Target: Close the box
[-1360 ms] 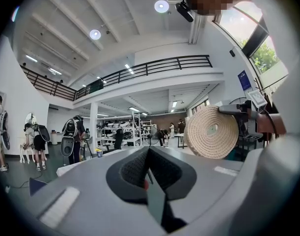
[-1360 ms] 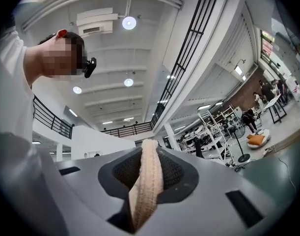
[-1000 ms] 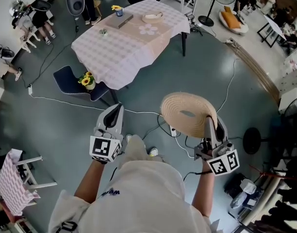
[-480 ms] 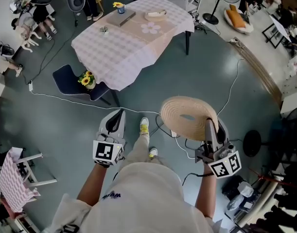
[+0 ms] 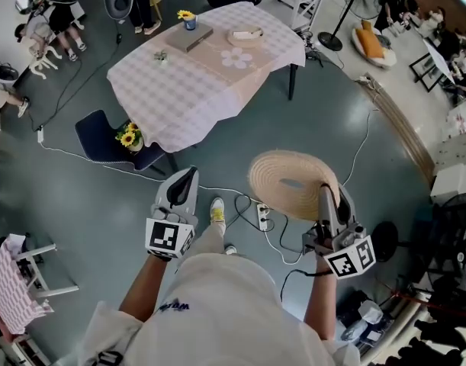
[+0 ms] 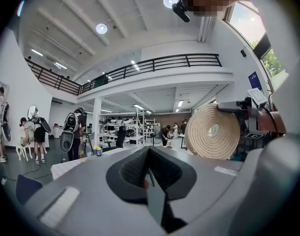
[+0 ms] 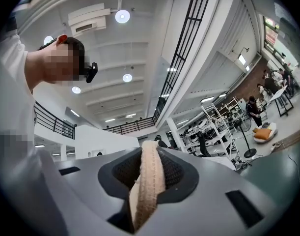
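Table (image 5: 194, 90): stood far ahead, a bit left.
Lid (image 5: 290, 181): round and flat, edge pinched in R gripper (image 5: 325, 197).
Box (image 5: 245, 33): sat on table's far side, ahead and a bit left of Lid, well apart.
L gripper (image 5: 187, 180): pressed together, held nothing.

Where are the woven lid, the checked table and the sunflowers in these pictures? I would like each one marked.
woven lid (image 5: 292, 187): head view, middle of its coiled face.
checked table (image 5: 188, 82): head view, a bare part of its cloth.
sunflowers (image 5: 128, 136): head view, the yellow blooms.
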`<state>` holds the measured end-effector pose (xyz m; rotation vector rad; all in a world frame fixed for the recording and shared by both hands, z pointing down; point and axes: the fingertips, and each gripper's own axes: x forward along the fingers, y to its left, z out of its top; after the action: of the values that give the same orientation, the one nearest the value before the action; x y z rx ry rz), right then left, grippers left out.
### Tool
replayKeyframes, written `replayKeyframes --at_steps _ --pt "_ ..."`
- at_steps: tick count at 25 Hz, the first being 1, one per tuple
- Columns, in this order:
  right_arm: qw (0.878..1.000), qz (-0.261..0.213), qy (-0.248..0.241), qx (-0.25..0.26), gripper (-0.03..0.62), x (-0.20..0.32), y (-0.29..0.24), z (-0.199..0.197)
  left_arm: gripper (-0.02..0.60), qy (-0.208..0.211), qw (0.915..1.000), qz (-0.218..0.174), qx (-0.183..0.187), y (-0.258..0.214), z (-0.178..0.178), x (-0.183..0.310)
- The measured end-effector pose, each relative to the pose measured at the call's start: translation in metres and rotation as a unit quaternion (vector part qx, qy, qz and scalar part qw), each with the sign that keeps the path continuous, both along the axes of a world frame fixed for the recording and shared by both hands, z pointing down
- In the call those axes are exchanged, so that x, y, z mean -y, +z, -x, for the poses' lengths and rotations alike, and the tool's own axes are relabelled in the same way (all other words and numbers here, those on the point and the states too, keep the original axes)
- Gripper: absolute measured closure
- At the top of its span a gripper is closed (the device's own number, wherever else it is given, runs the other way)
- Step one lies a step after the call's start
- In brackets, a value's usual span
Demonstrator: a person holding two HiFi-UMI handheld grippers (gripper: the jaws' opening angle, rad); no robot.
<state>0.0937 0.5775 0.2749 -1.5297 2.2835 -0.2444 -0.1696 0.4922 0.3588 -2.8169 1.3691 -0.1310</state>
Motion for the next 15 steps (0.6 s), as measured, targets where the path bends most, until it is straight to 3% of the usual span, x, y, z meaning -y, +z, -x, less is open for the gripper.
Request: replayKeyframes --at_steps 15 --pt "1.000 0.007 0.012 -0.006 0.513 0.156 -0.015 0.017 0.580 0.006 0.9999 -0.006 -0.012 -0.017 0.018 0.155"
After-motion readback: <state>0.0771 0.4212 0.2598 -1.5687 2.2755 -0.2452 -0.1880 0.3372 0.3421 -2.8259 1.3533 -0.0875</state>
